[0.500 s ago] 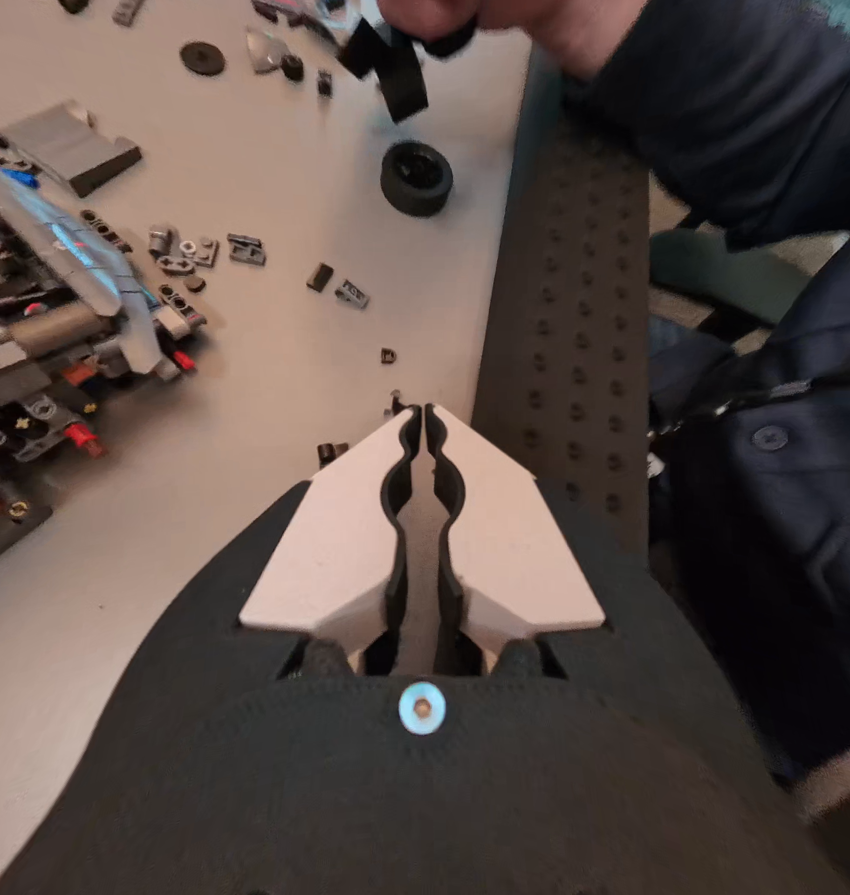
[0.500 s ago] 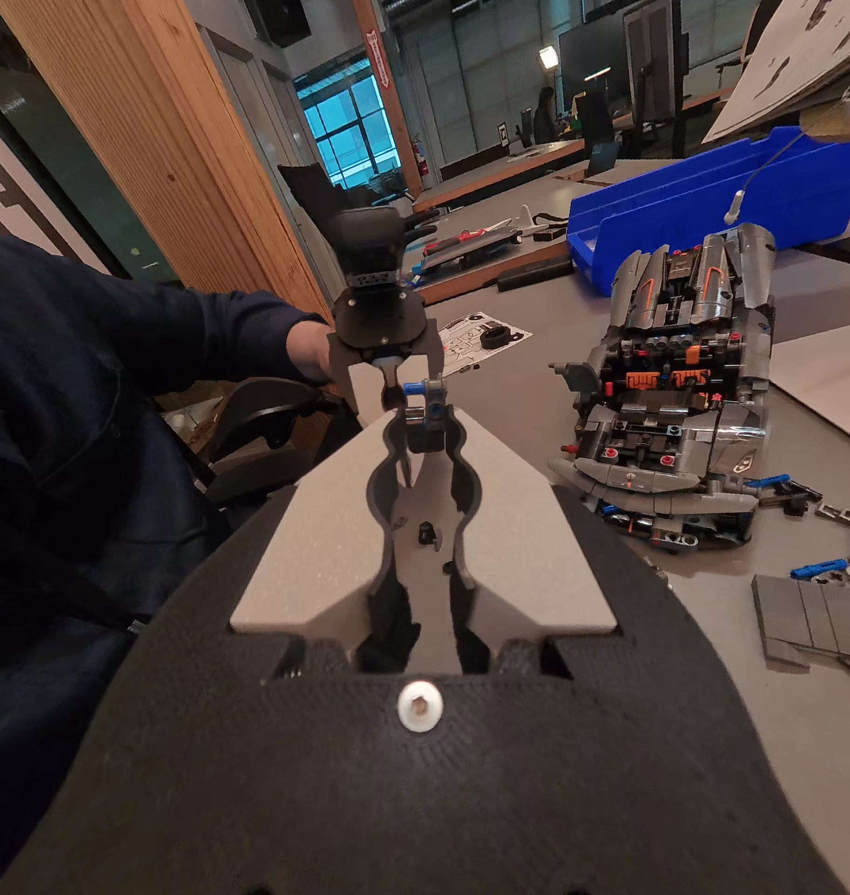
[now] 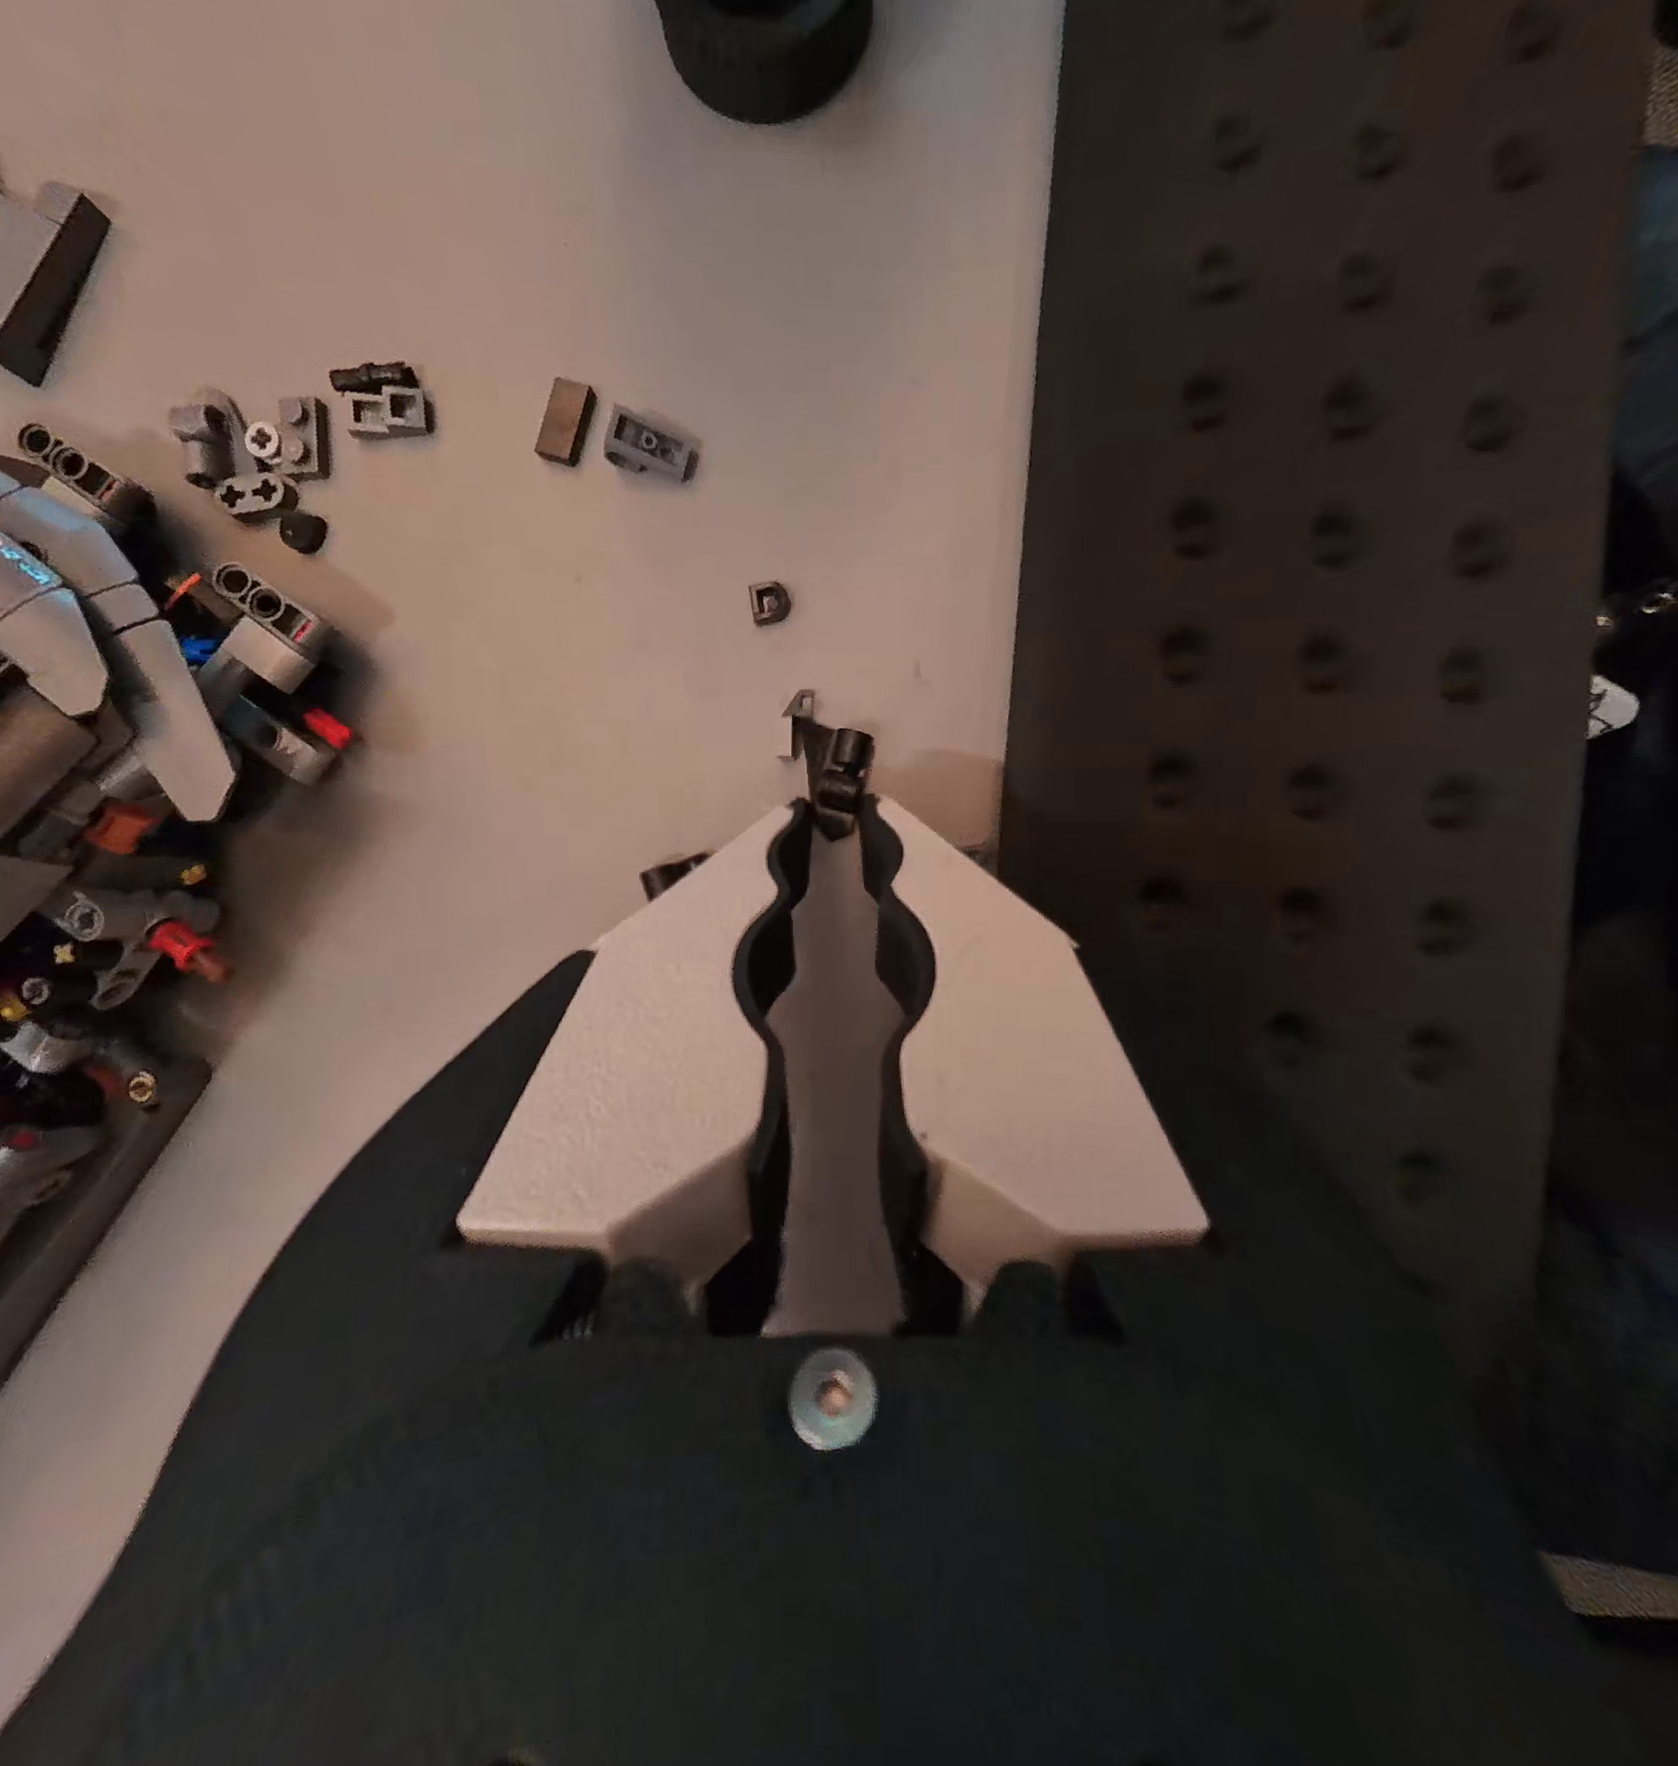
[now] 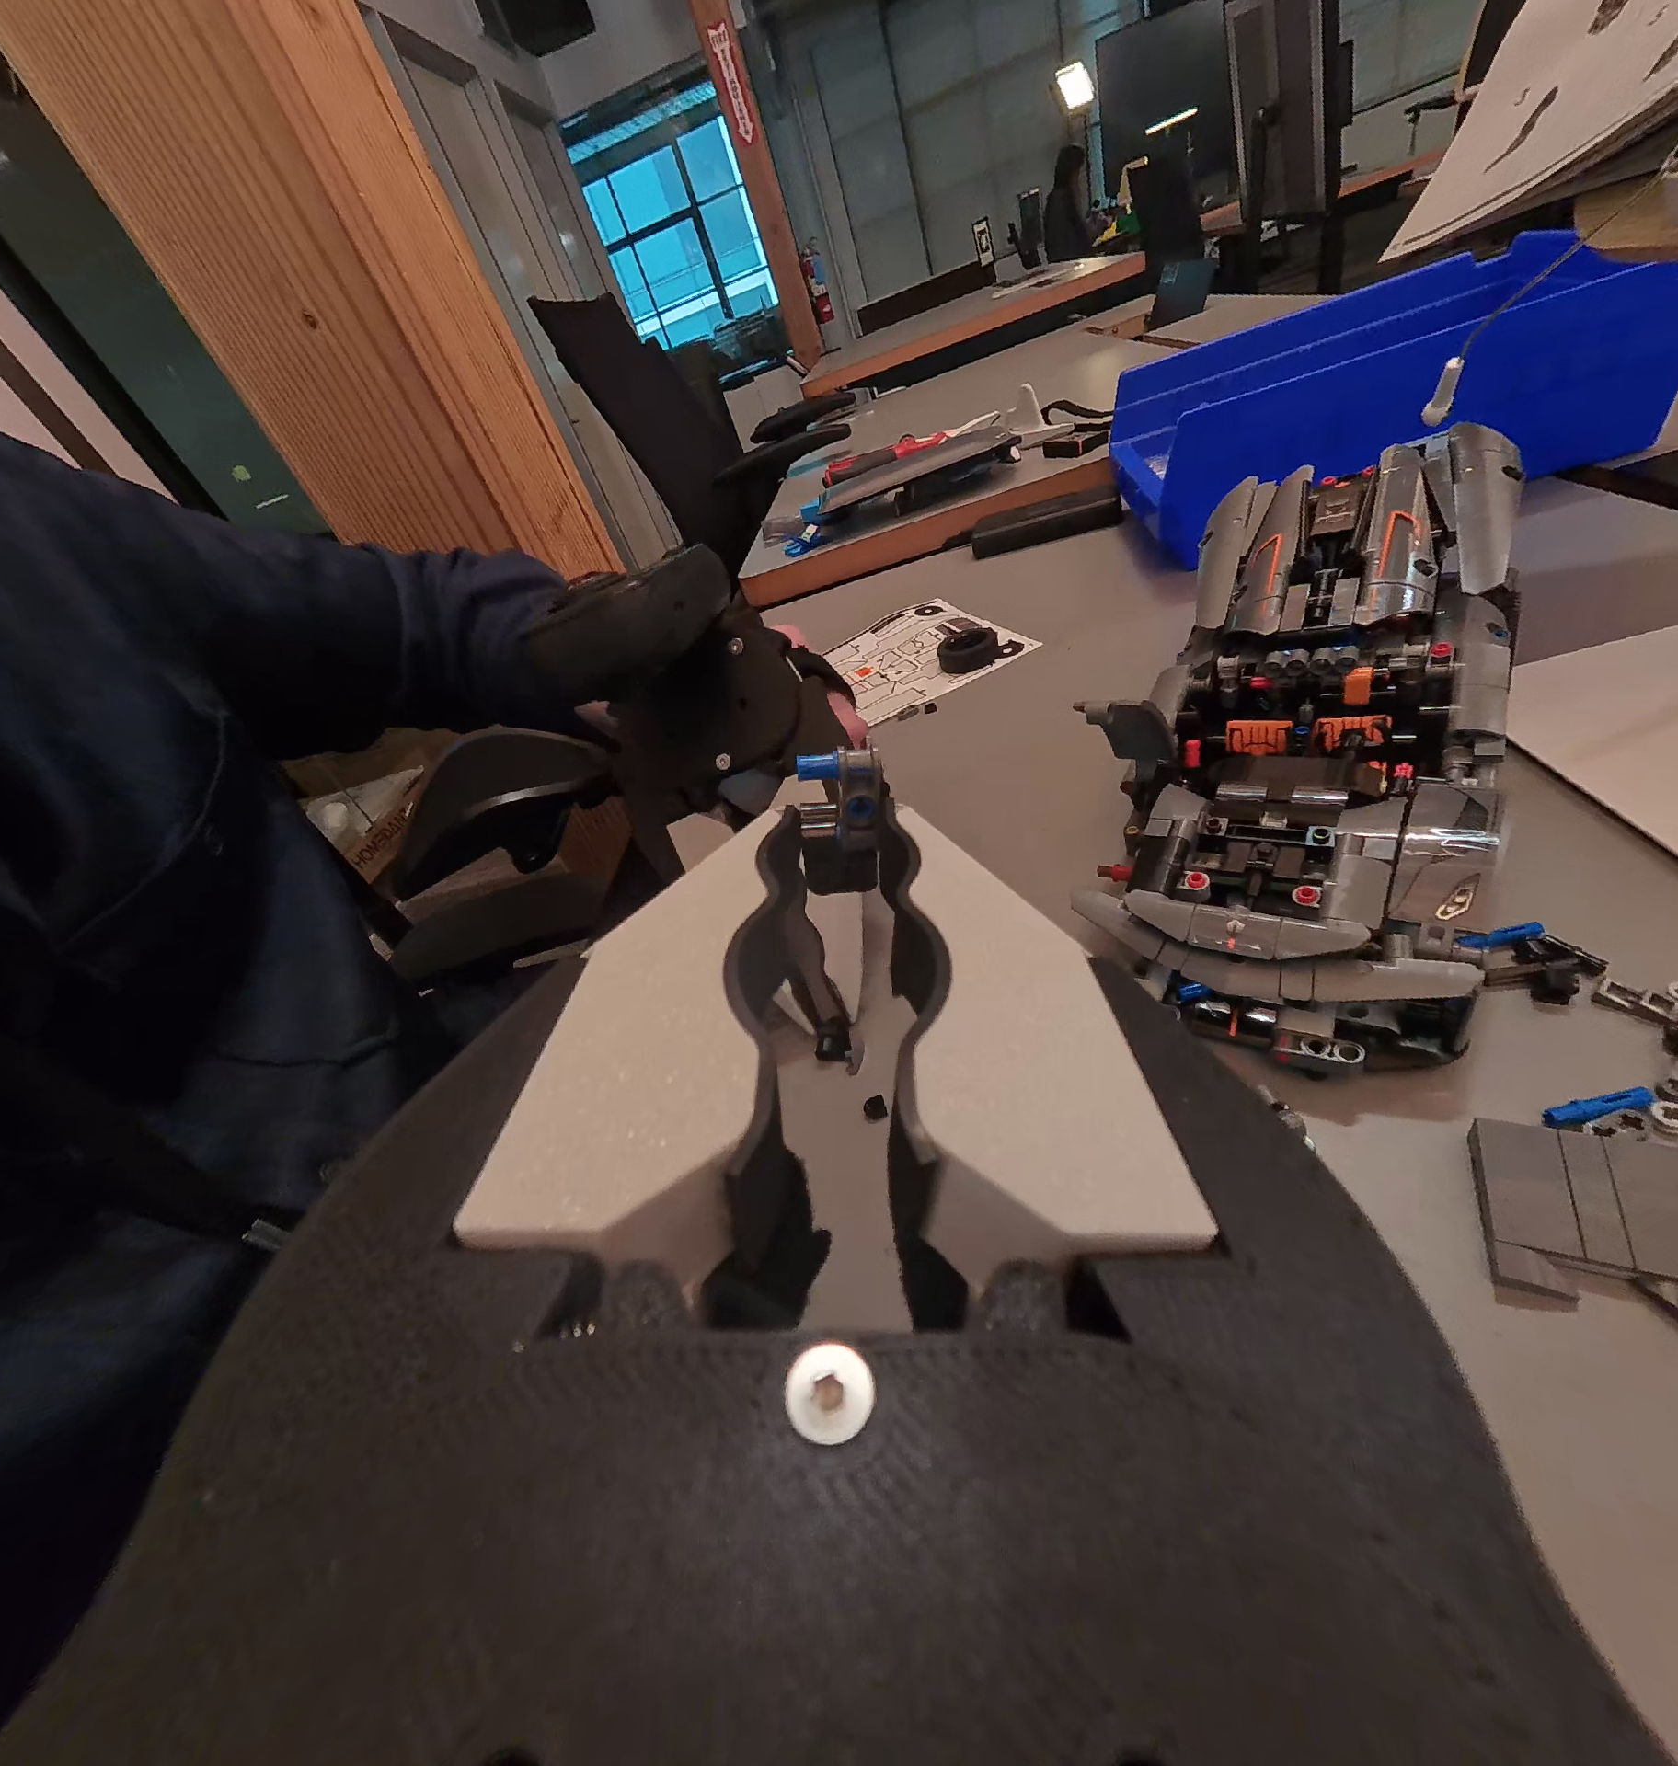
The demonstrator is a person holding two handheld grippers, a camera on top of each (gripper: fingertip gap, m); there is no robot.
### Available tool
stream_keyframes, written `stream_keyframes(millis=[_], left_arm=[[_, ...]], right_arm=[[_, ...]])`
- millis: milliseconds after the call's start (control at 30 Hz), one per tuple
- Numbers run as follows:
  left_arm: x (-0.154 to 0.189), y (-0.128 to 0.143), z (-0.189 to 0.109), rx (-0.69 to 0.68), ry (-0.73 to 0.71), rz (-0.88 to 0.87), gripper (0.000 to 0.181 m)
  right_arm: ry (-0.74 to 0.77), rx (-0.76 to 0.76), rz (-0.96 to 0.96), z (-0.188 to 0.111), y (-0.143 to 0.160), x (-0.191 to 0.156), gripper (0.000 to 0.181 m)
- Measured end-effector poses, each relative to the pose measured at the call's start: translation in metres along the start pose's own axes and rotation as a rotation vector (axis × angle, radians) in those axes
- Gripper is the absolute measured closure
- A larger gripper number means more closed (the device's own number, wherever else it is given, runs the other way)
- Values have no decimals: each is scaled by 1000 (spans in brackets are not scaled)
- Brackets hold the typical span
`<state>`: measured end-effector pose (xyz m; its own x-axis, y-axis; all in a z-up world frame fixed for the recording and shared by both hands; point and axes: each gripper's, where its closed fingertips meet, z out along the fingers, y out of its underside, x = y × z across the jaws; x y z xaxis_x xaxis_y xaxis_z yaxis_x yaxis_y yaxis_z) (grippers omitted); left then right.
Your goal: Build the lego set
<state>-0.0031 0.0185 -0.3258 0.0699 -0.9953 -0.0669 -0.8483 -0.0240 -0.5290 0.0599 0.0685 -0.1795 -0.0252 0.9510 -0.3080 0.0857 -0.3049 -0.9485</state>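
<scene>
The left tongs (image 3: 833, 812) were seen lowered close to the pale grey counter (image 3: 548, 191), their tips clenched on a small black connector piece (image 3: 843, 776) that lay near the counter's edge. Beside that edge ran a dark perforated panel (image 3: 1332, 573). Loose grey and black bricks (image 3: 271, 444) were scattered over the counter, with a black tyre (image 3: 768, 67) at the top of the view and the half-built grey Lego car (image 3: 61, 669) at the left.

The right tongs (image 4: 840, 831) were held above the counter, clenched on a small grey and black assembly with a blue pin (image 4: 840, 812) at their tips. Behind it the left tongs were seen farther off, gripped by a hand (image 4: 816, 688) from a dark blue sleeve (image 4: 243, 688). The Lego car (image 4: 1342, 764) stood on the counter to the right, with flat grey panels (image 4: 1581, 1214) and blue pins (image 4: 1581, 1110) just beside it. A printed sheet (image 4: 912, 659) carrying a tyre lay beyond, and a blue plastic bin (image 4: 1390, 382) stood behind the car.

The room was seen as an open workshop: a wooden column (image 4: 290, 287) at the left, black office chairs (image 4: 644, 382), further counters, large windows (image 4: 673, 248) and dark monitors (image 4: 1265, 96) at the back.
</scene>
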Motion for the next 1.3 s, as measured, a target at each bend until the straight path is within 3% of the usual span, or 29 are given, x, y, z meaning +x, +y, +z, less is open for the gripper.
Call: stream_keyframes(millis=[267,400,767,1033,1133,1300], left_arm=[[9,-10,-7,81,112,-64,165],[8,-15,-7,107,197,-121,168],[15,-15,5,2,278,-74,169],[17,-16,6,10,240,-58,171],[12,-19,3,31,173,-24,181],[13,-12,6,17,105,26,181]], right_arm=[[-2,-6,-6,1,1,-1,167],[0,-1,-3,0,0,0,168],[-5,6,-11,-1,-2,-3,167],[-8,11,-17,-1,-4,-5,168],[-7,14,-18,-2,-4,-5,168],[-9,11,-21,-1,-4,-5,168]])
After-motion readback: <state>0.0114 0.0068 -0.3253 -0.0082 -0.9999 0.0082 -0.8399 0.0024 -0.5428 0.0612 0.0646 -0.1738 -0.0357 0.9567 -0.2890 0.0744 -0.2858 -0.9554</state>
